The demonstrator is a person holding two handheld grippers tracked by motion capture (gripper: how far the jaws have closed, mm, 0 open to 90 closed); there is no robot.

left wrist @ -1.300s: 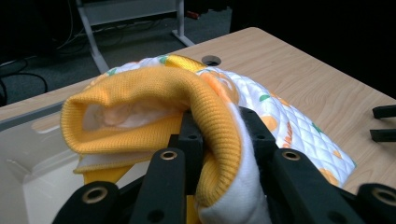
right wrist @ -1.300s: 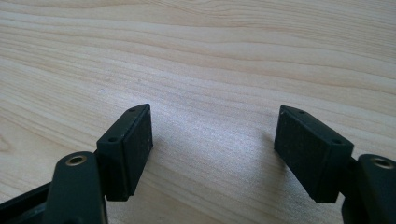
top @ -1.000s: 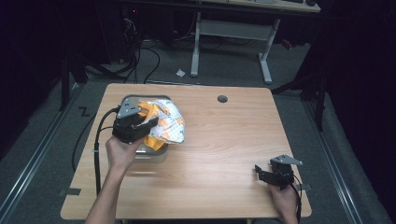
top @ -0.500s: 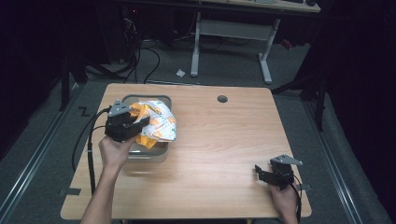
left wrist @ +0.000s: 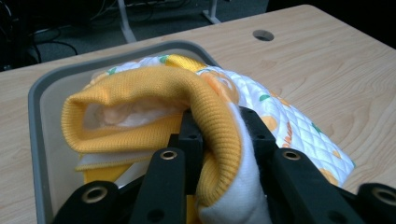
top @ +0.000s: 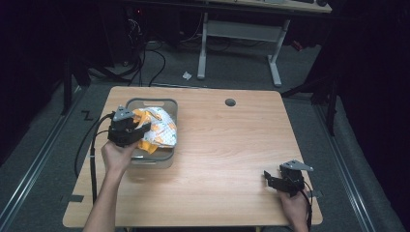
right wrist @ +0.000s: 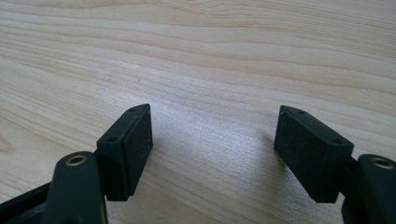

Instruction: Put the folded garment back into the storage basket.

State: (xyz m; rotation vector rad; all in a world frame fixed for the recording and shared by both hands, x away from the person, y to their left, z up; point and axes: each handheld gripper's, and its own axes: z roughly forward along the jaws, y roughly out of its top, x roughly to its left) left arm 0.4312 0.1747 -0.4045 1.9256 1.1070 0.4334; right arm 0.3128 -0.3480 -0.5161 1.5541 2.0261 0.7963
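The left gripper [top: 129, 129] is clamping a fold of the garment [top: 157, 128], its jaws pinching the yellow ribbed cuff [left wrist: 154, 86] together with a bit of the white quilted cloth. The garment is lying mostly inside the grey bin [top: 167, 104], with part of it spilling over the bin's near right rim toward the table [top: 232, 154].

The cloth is looking soft, light and floppy, so it is likely sagging and bunching wherever it is not supported. The thick ribbed edge is probably giving the firmest hold, since the quilted panel is apt to slip or stretch. To tuck in the overhanging part, a second pinch near that loose edge may be needed.

The right gripper [top: 283, 181] is resting well away from the bin, its jaws standing wide apart over bare wood, holding nothing.
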